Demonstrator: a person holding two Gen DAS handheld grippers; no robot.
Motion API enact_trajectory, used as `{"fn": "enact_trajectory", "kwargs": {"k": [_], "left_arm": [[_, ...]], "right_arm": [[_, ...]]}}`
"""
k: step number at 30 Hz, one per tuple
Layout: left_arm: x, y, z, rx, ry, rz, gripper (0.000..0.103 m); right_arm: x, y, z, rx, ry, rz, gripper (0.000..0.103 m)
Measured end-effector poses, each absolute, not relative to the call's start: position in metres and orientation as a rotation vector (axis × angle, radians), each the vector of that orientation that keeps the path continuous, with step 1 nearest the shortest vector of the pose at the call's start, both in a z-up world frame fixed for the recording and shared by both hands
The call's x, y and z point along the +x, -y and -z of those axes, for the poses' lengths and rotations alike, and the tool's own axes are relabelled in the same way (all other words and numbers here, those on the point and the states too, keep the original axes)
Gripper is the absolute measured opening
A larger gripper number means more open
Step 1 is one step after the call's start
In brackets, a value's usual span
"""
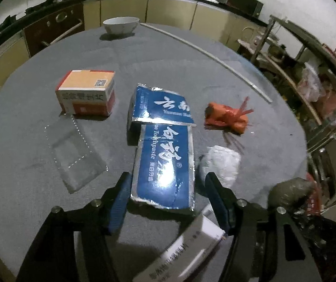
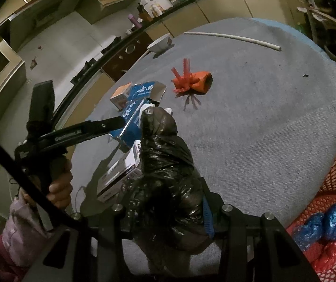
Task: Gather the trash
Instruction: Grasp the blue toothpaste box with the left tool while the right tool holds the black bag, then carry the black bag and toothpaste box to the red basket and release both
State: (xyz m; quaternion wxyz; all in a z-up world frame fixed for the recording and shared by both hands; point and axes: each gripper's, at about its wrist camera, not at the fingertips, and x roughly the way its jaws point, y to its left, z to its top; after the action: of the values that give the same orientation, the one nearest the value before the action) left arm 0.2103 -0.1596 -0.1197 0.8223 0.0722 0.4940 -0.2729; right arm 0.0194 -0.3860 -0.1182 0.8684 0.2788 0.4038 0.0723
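My left gripper [image 1: 165, 199] straddles the light, crushable toothpaste box [image 1: 165, 166] (pads seemingly touching its long edges).

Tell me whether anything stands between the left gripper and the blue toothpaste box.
Nothing visible does. The left gripper already straddles the near end of the blue toothpaste box, its fingers on either side of it.

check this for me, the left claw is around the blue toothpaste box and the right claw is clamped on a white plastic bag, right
Not quite. The bag in the right claw is black, not white; the right wrist view shows the crinkled black plastic bag between its fingers. The left claw is indeed around the blue toothpaste box, as the left wrist view shows.
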Motion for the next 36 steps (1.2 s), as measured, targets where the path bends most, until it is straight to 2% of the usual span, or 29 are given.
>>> {"fn": "enact_trajectory", "kwargs": {"k": [5, 11, 25, 36], "left_arm": [[0.220, 0.161, 0.133, 0.121, -1.085, 0.557, 0.065], [0.216, 0.162, 0.133, 0.116, -1.067, 0.560, 0.058], [0.138, 0.145, 0.050, 0.174, -0.804, 0.608, 0.058], [0.073, 0.167, 0.026, 0.268, -0.699, 0.642, 0.058]], "right_arm": [[0.021, 0.386, 0.120, 0.578, -0.851, -0.147, 0.044], [0.021, 0.387, 0.121, 0.586, -0.845, -0.146, 0.044], [-0.009, 0.405, 0.084, 0.591, -0.709, -0.109, 0.044], [-0.049, 0.410, 0.052, 0.548, -0.616, -0.064, 0.044]]}}
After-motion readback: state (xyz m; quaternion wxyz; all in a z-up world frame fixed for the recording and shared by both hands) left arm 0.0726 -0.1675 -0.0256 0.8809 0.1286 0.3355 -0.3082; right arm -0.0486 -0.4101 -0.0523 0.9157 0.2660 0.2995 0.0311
